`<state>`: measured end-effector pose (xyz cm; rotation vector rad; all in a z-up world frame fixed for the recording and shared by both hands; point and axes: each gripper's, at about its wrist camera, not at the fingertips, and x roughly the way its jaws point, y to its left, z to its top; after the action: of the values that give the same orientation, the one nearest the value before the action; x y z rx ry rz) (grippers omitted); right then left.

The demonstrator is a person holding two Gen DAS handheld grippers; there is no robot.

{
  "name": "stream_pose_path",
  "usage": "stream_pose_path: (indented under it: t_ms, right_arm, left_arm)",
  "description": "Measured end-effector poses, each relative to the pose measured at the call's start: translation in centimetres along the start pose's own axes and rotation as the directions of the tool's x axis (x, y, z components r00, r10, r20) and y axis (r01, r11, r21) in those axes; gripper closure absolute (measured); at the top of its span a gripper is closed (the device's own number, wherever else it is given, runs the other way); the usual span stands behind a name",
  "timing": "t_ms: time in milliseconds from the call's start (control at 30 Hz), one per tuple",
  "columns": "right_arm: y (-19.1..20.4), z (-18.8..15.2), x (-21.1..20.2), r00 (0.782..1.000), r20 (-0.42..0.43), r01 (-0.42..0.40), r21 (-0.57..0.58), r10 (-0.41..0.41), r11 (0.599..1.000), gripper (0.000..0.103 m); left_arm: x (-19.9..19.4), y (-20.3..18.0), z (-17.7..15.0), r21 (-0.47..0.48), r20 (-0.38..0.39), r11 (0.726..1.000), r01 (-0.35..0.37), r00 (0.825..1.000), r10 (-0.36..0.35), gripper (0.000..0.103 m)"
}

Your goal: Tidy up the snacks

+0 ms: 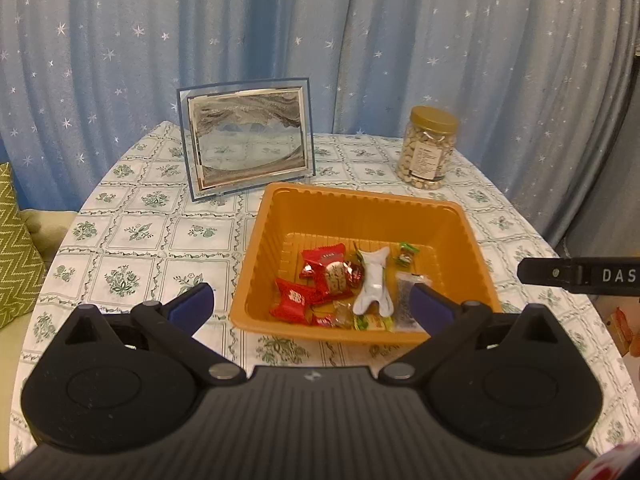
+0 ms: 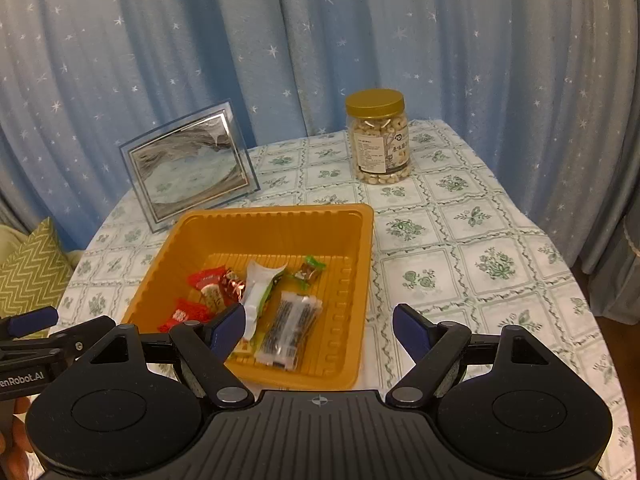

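An orange plastic tray point(image 1: 356, 212) point(image 2: 360, 248) sits on the round table. It holds several wrapped snacks: red candy packets point(image 1: 294, 300) point(image 2: 188, 312), a white packet point(image 1: 376, 284) point(image 2: 258, 284), a clear dark-speckled bar point(image 2: 290, 326) point(image 1: 404, 300) and a small green-wrapped sweet point(image 1: 407, 254) point(image 2: 310, 270). My left gripper point(image 1: 310, 308) is open and empty, held above the tray's near edge. My right gripper point(image 2: 318, 328) is open and empty, above the tray's near right corner. Part of the right gripper shows at the right of the left wrist view point(image 1: 576, 276).
A jar of nuts with a gold lid point(image 1: 428, 148) point(image 2: 378, 136) stands at the back right. A glass sand-picture frame point(image 1: 246, 136) point(image 2: 188, 164) stands behind the tray. A floral tablecloth point(image 1: 132, 232) point(image 2: 460, 240) covers the table. A green zigzag cushion point(image 1: 18, 240) point(image 2: 32, 268) lies left.
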<state>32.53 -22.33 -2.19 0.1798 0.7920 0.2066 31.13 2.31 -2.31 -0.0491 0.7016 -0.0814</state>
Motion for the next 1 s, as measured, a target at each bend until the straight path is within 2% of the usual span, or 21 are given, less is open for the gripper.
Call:
stream_pose_path:
  t_ms: [700,1000]
  right_arm:
    - [2.7,-5.1,-12.1,0.998,0.059,-0.002,-0.018,0.003,1.000,0.023]
    - [3.7,-8.4,-16.9,0.994,0.101,0.035,-0.057,-0.029,0.998,0.022]
  left_arm:
    - [-13.4,-2.4,-3.9,-0.029,0.028,0.999,-0.023,0.999,0.024,0.000]
    - [-18.5,-3.3,-6.3,-0.055,0.030,0.997,-0.052,0.998,0.054,0.000]
